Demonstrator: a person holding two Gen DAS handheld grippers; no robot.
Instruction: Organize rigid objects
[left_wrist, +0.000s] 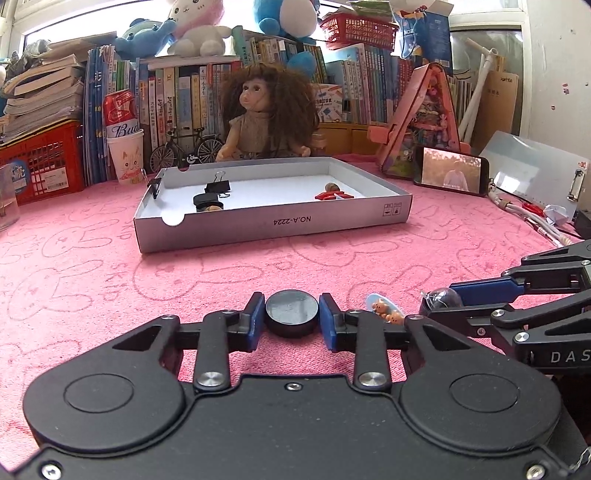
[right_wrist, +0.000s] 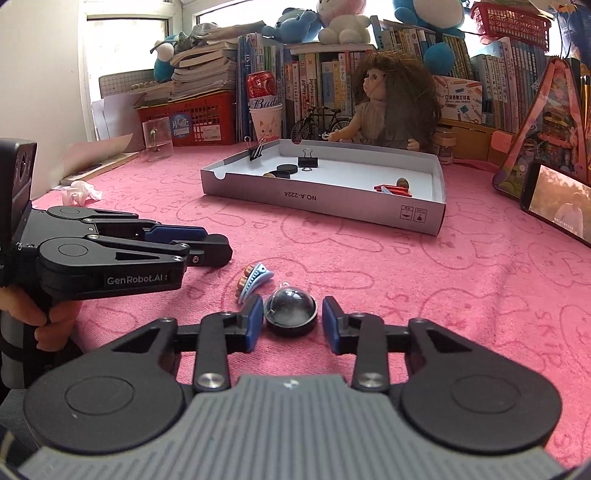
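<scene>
A pink towel printed with rabbit outlines (left_wrist: 258, 266) covers the desk, and books, plush toys and a curly-haired doll (left_wrist: 264, 110) line its far edge. A shallow white cardboard tray (left_wrist: 273, 223) sits toward the far half of the desk, with one binder clip (left_wrist: 218, 186) lying inside it and a second binder clip (left_wrist: 155, 184) clamped on its left wall. The tray also contains black discs (right_wrist: 286, 170) near its left end and a small red item (left_wrist: 334, 195) near its right end. The left gripper (left_wrist: 291, 314) rests low at the near edge of the desk with its blue pads partly closed; both pads press against the sides of a black round puck (left_wrist: 291, 312), which sits on the towel. The right gripper (right_wrist: 290, 314) sits just beside it to the right, slightly wider open: its left pad touches or nearly touches a black-based clear dome (right_wrist: 290, 308), while a narrow gap shows at its right pad. Contact on the left pad cannot be confirmed. The dome rests on the towel. A small blue charm with orange bear figures (right_wrist: 253, 280) lies on the towel between the two grippers, touching neither. A phone (left_wrist: 452, 170) leans upright near the far right edge of the desk.
</scene>
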